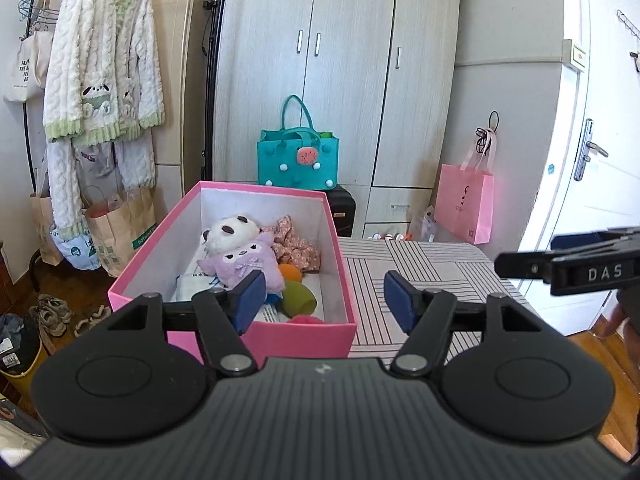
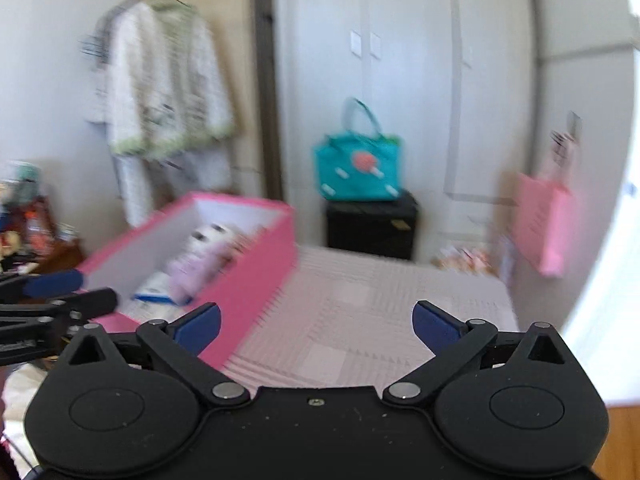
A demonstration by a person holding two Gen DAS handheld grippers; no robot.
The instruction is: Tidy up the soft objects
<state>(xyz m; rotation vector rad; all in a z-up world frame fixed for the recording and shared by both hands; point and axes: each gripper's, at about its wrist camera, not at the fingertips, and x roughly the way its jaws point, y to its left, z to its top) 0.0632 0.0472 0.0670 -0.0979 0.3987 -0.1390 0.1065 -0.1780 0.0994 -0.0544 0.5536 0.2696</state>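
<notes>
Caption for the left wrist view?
Open, empty left gripper faces a pink box holding plush toys on a striped cloth.

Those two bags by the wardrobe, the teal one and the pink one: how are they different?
The teal bag stands upright on a black case and looks like soft felt, with white pompoms and a pink round patch. The pink bag hangs against the wall on a hook, flat and smooth like paper, with only small dark print. The teal bag's handles are stiff arches; the pink bag's are thin ribbons. Both are open-topped carry bags.

Bright daylight from the right by the door (image 1: 580, 128), sharp left view, blurry smeared right view, bent round edges with dark corners.
</notes>
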